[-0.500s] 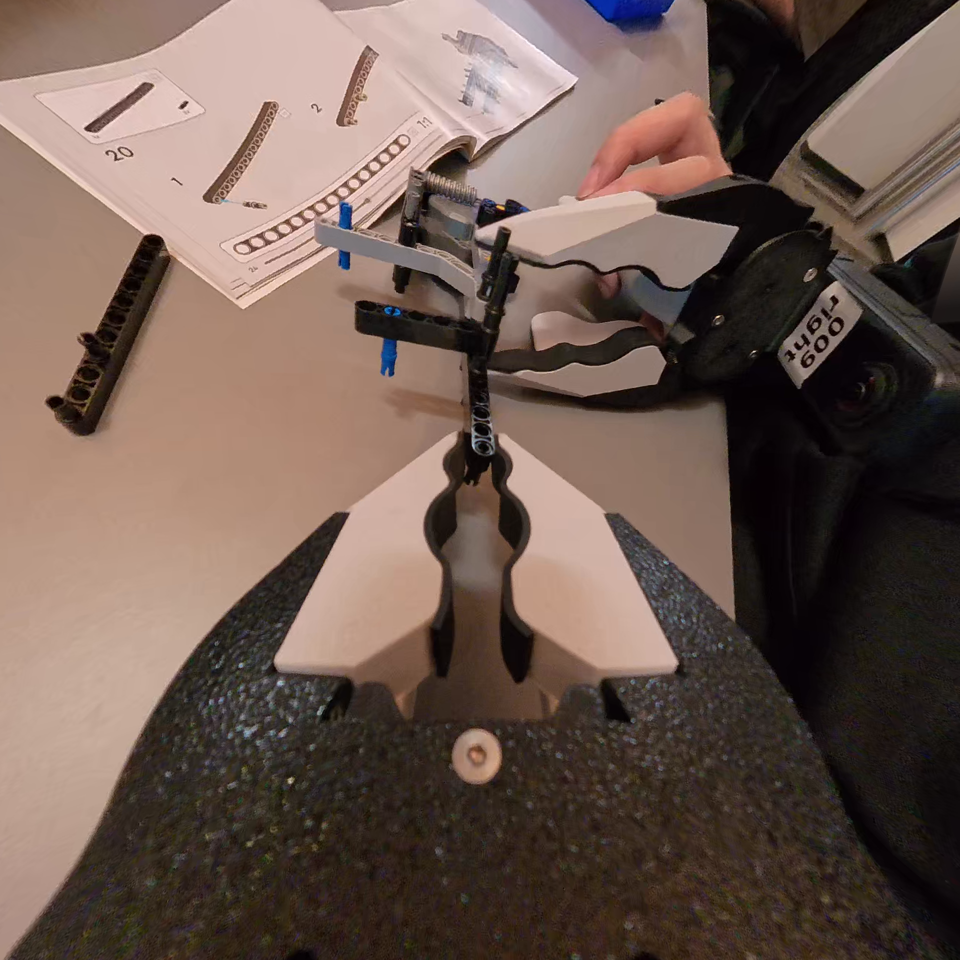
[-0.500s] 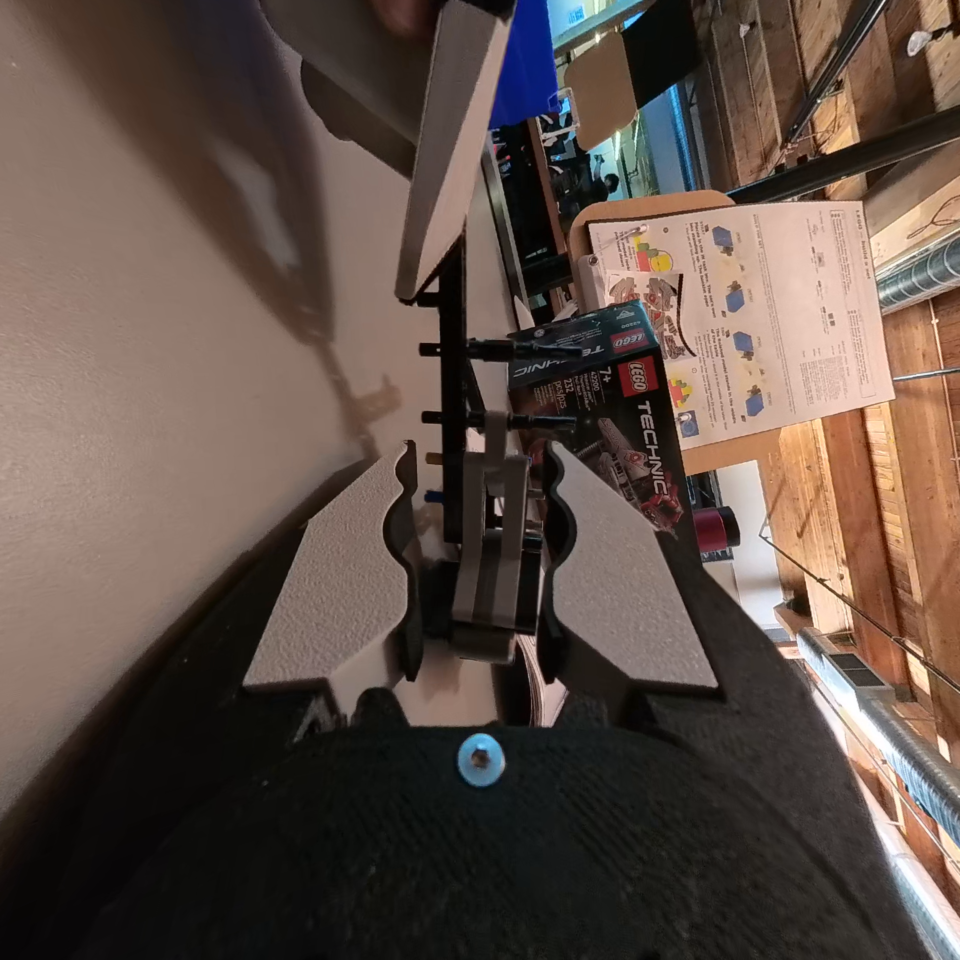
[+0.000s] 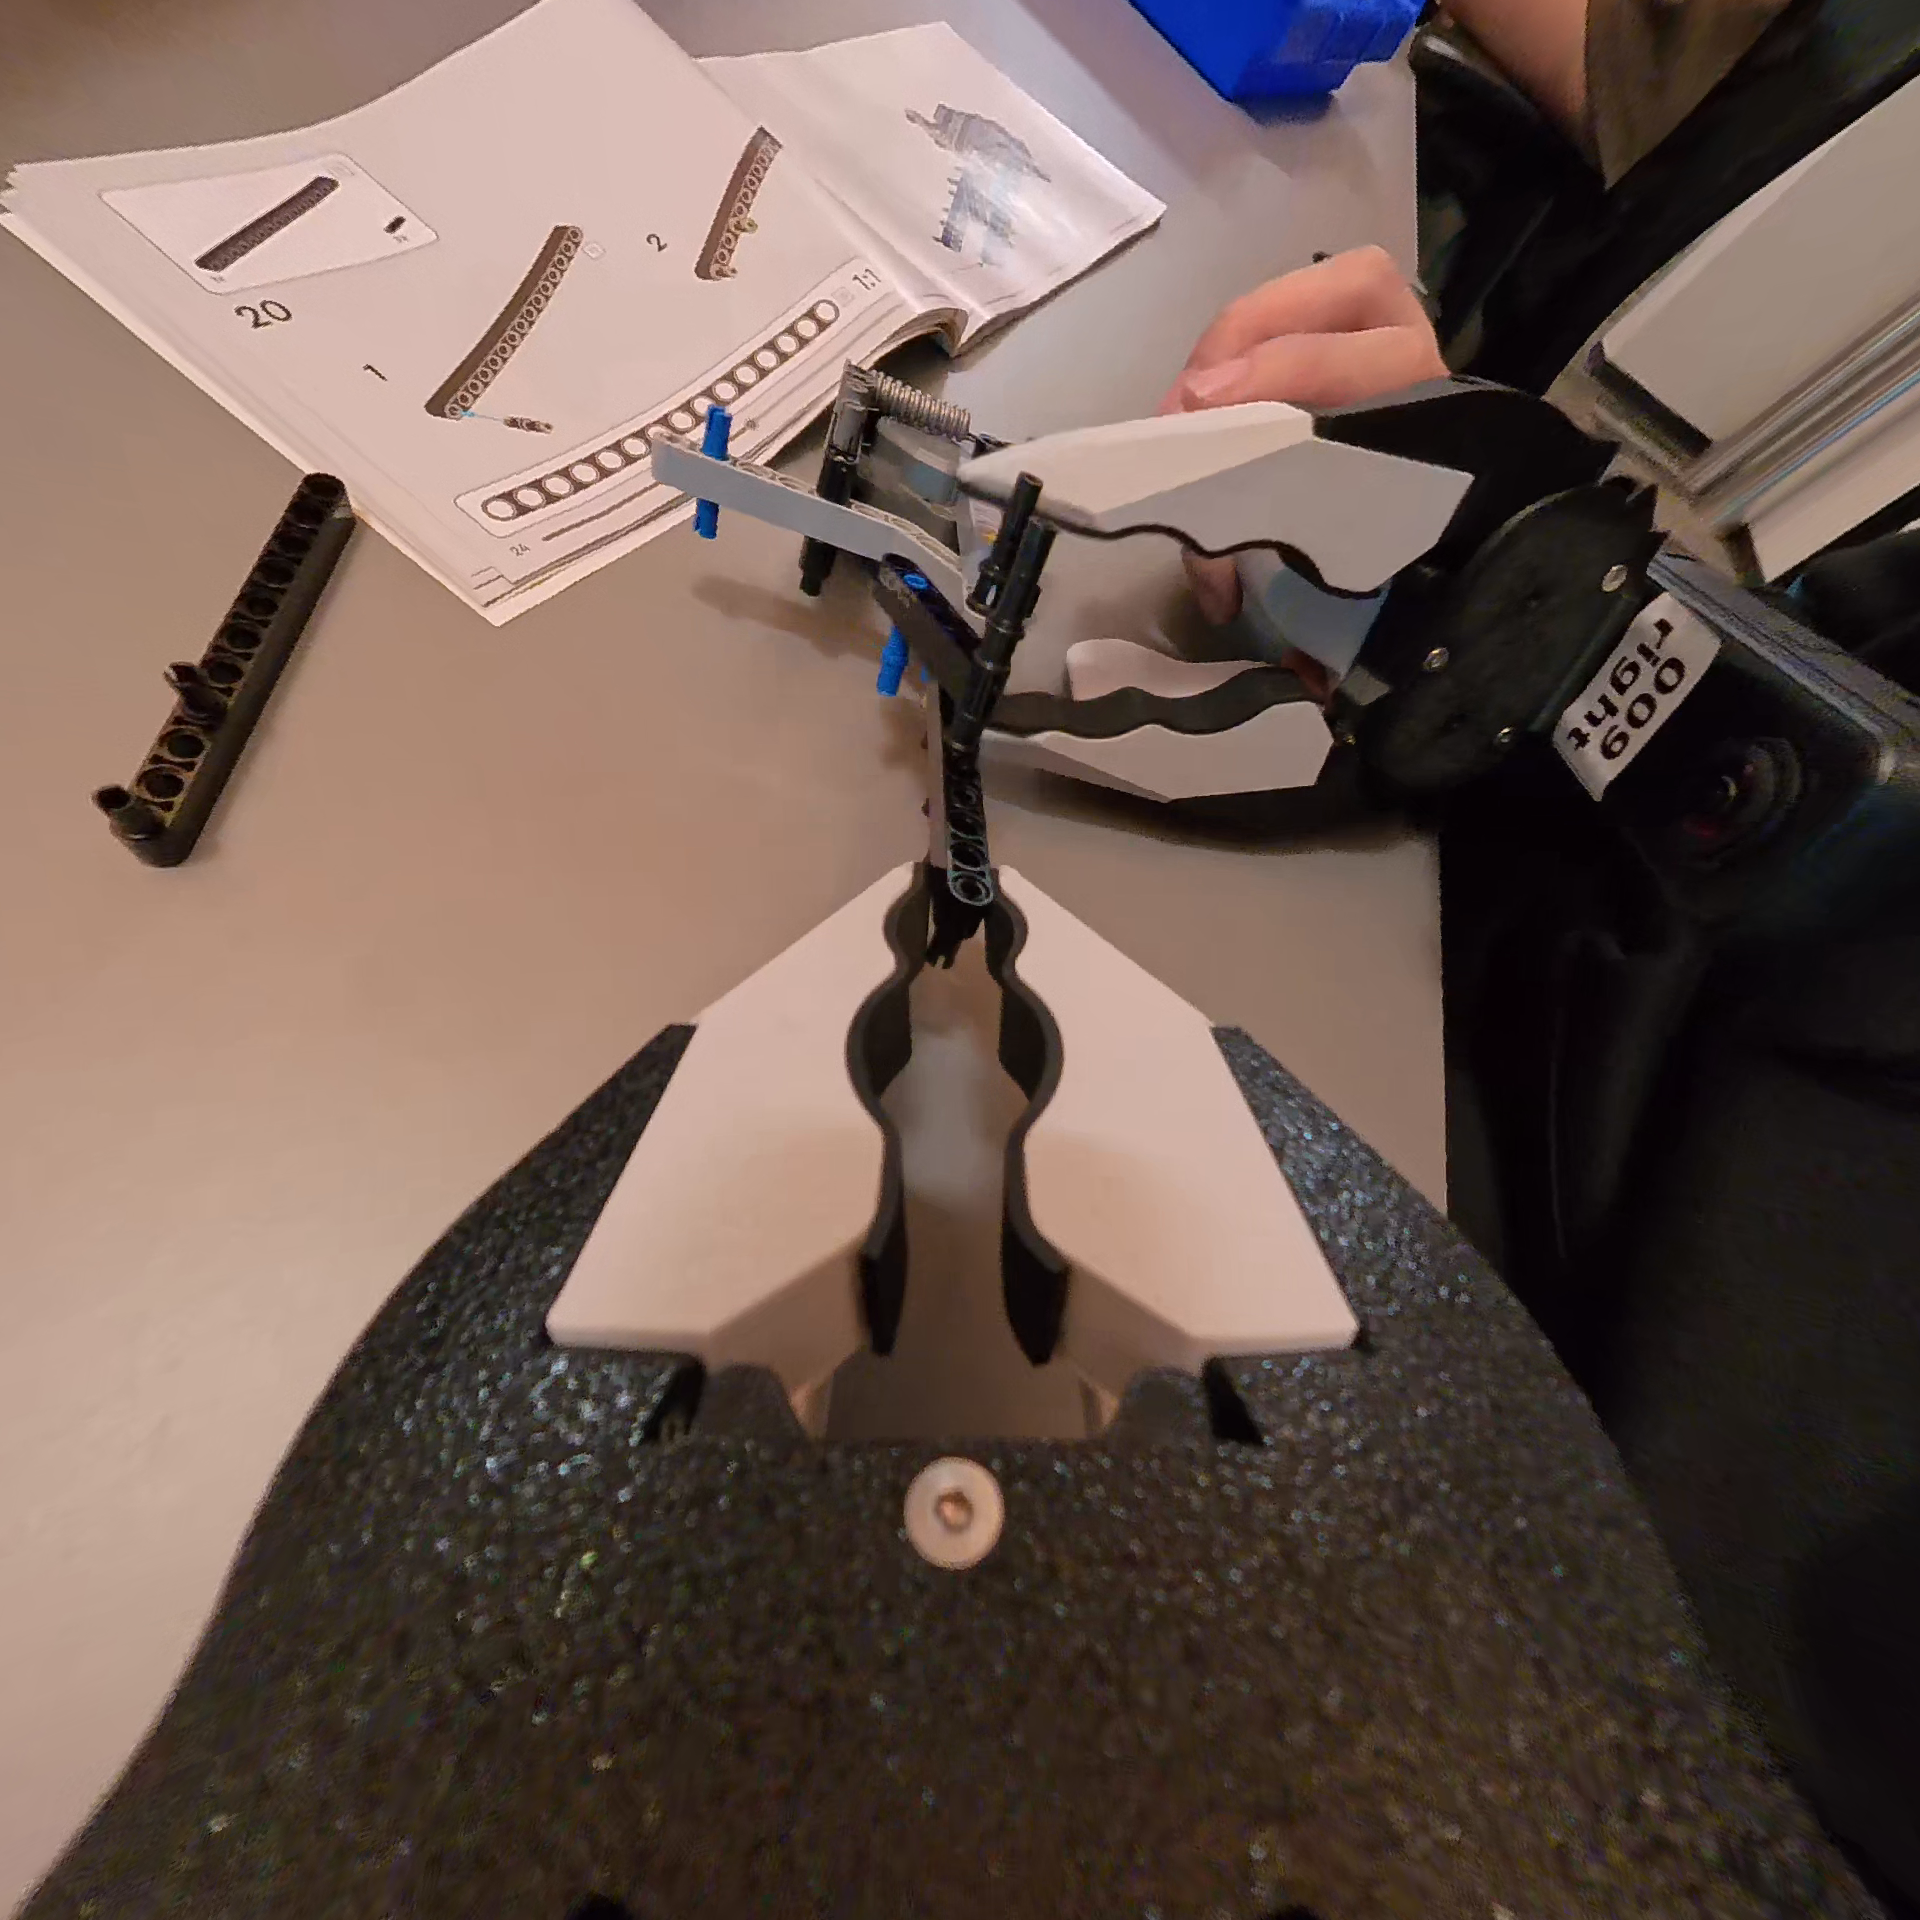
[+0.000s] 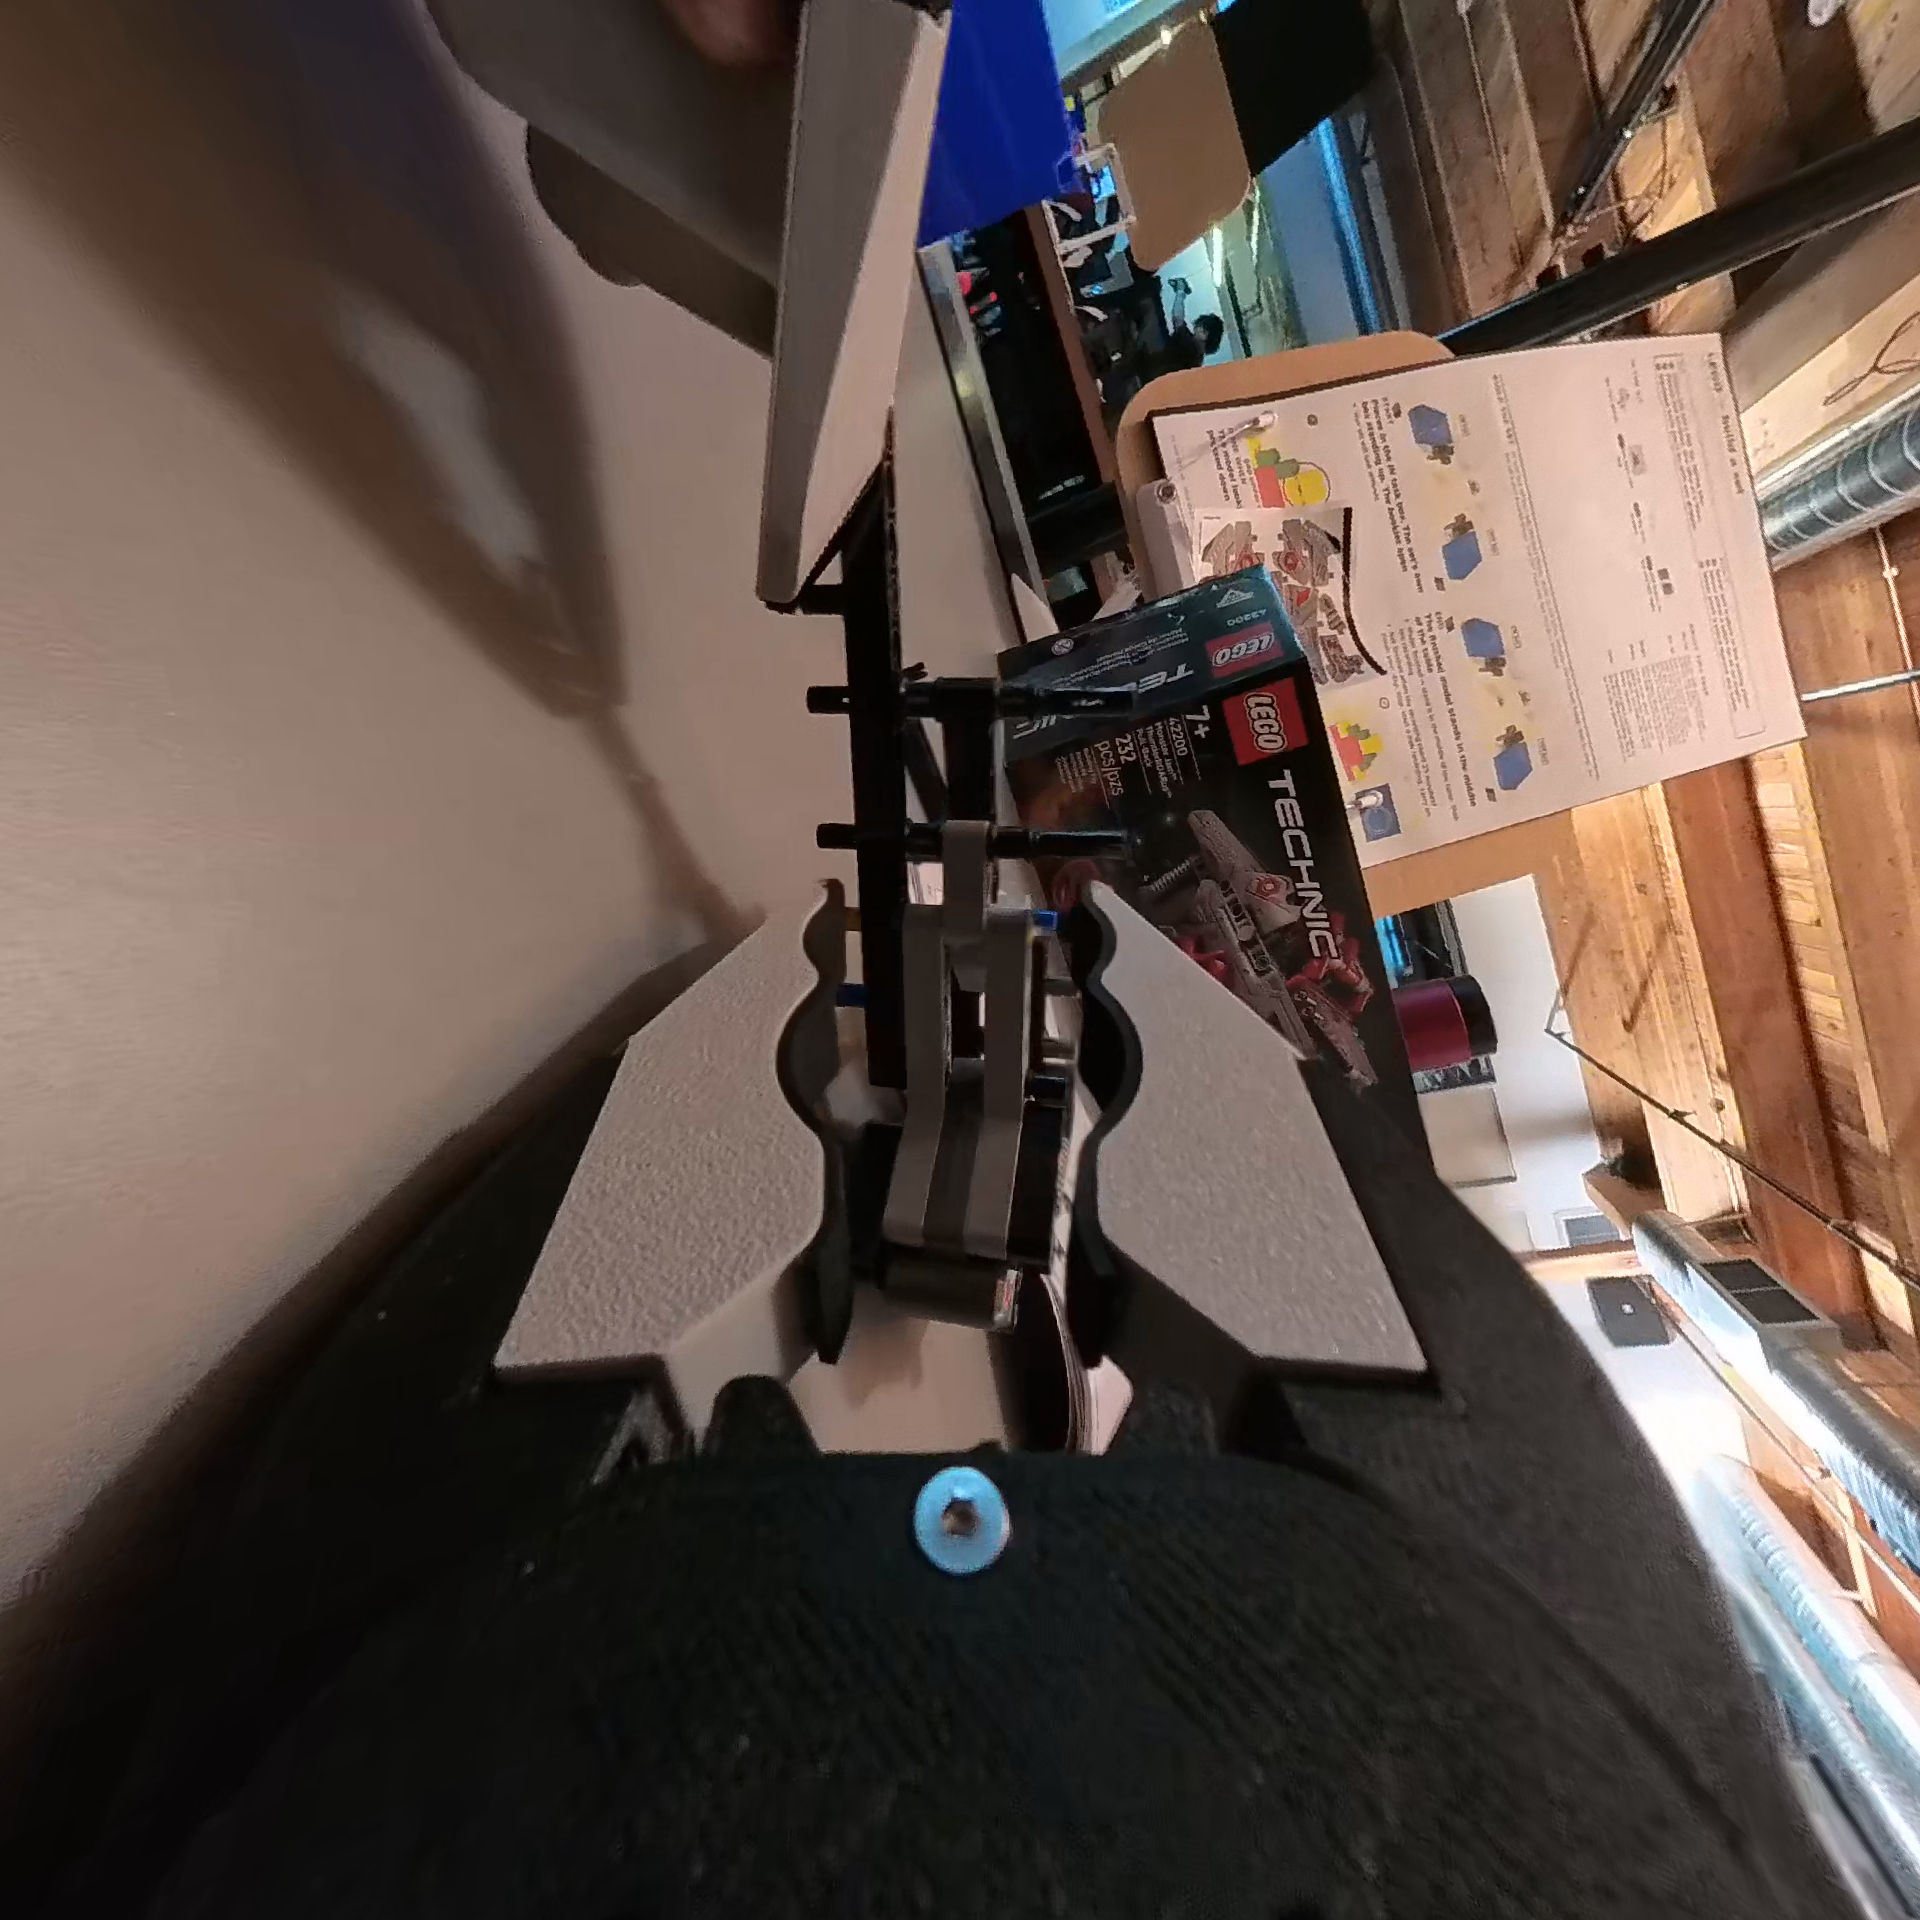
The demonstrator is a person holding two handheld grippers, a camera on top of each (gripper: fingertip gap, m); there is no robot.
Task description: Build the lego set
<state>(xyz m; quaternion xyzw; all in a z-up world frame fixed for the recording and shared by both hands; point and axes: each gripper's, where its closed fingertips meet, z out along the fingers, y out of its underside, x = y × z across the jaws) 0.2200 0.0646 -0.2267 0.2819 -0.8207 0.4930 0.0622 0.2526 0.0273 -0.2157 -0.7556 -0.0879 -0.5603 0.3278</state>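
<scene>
A partly built lego assembly (image 3: 831, 509) of grey beams, black beams, blue pins and a spring is held above the table between both grippers. My left gripper (image 3: 961, 896) is shut on the near end of its long black beam (image 3: 964, 800). My right gripper (image 3: 987, 597) comes in from the right, shut on the grey body. In the right wrist view, my right gripper (image 4: 956, 914) clamps the grey body (image 4: 961, 1091), and the black beam (image 4: 868, 779) runs up to a finger of the left gripper (image 4: 842, 312).
An open instruction booklet (image 3: 520, 260) lies at the back left. A loose black beam with pins (image 3: 223, 675) lies on the grey table (image 3: 416, 935) to the left. A blue bin (image 3: 1278, 42) is far back, a hand (image 3: 1309, 332) behind the right gripper. A lego box (image 4: 1195, 831) stands ahead.
The assembly has tilted between the grippers. Its short black beam with the blue pin has swung from level to slanting. Both grippers keep their hold.
</scene>
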